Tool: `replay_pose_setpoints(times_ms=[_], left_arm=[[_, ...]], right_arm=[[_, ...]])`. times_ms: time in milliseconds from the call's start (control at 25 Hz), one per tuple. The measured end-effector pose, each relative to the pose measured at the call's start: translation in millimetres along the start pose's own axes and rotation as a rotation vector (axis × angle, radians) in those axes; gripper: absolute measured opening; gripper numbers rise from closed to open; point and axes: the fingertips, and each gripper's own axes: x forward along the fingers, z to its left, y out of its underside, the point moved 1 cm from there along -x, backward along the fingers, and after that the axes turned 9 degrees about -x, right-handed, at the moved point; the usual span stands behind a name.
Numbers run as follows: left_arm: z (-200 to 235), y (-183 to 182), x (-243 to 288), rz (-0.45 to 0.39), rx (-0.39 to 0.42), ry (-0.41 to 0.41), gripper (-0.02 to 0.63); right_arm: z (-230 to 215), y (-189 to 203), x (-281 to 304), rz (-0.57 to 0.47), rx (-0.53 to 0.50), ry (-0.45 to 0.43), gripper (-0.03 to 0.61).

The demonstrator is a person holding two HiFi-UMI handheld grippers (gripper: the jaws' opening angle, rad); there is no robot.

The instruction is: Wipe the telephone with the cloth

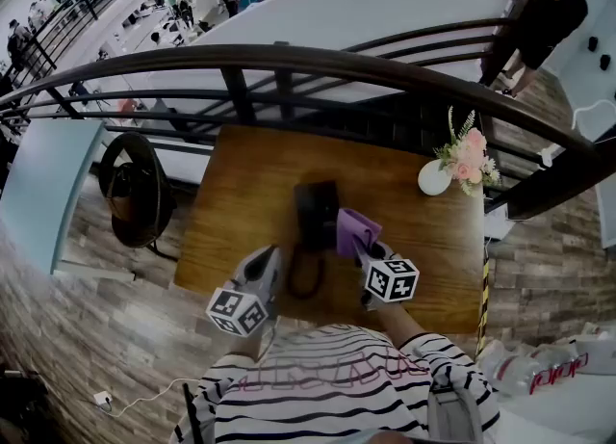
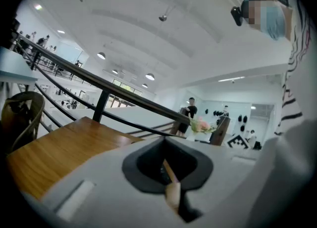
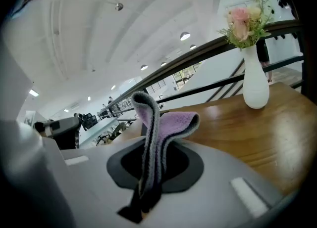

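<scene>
The telephone (image 1: 316, 213) (left gripper (image 2: 174, 200) shut, empty) is best wiped lightly with the cloth (image 3: 171, 121) clamped in the right gripper (image 3: 144, 192).

Bare tabletop (image 1: 399, 196) between telephone (image 1: 316, 211) and vase (image 1: 434, 178)

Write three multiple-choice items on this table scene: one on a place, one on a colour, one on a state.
1. The white vase stands on the table: A) at its far right corner B) at its near left corner C) in its middle.
2. The cloth is: A) yellow B) purple C) red.
3. The right gripper's jaws are: A) wide apart and empty B) shut on a flower C) shut on the cloth.
Key: 1 A, the head view shows it at that corner; 2 B, both the head view and the right gripper view show purple; 3 C, the cloth rises from between the closed jaws.
</scene>
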Motion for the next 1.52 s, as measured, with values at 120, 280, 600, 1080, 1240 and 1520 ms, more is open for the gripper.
replay_pose_setpoints(times_ms=[120, 280, 600, 1080, 1240, 1520], left_arm=[[2.3, -7.6, -6.3, -0.015, 0.011, -0.005, 0.002], [1.6, -14.0, -11.0, -0.02, 0.023, 0.003, 0.002], [-0.6, -17.9, -21.4, -0.015, 0.039, 0.039, 0.002], [4.7, -19.5, -36.1, -0.008, 0.039, 0.073, 0.002], [4.8, -17.7, -35.0, -0.003, 0.039, 0.085, 0.002], [1.9, -13.3, -31.2, 0.008, 0.039, 0.109, 0.002]], right_arm=[[17.1, -22.3, -13.3, -0.063, 0.002, -0.029, 0.035], [37.6, -48.7, -33.1, -0.139, -0.027, -0.052, 0.035], [67.4, -59.3, -59.3, -0.211, 0.002, -0.065, 0.035], [85.2, -46.7, -69.5, -0.238, 0.035, -0.007, 0.035], [83.9, -41.8, -72.6, -0.238, 0.041, 0.008, 0.035], [78.9, -36.3, -78.4, -0.245, 0.047, 0.042, 0.034]])
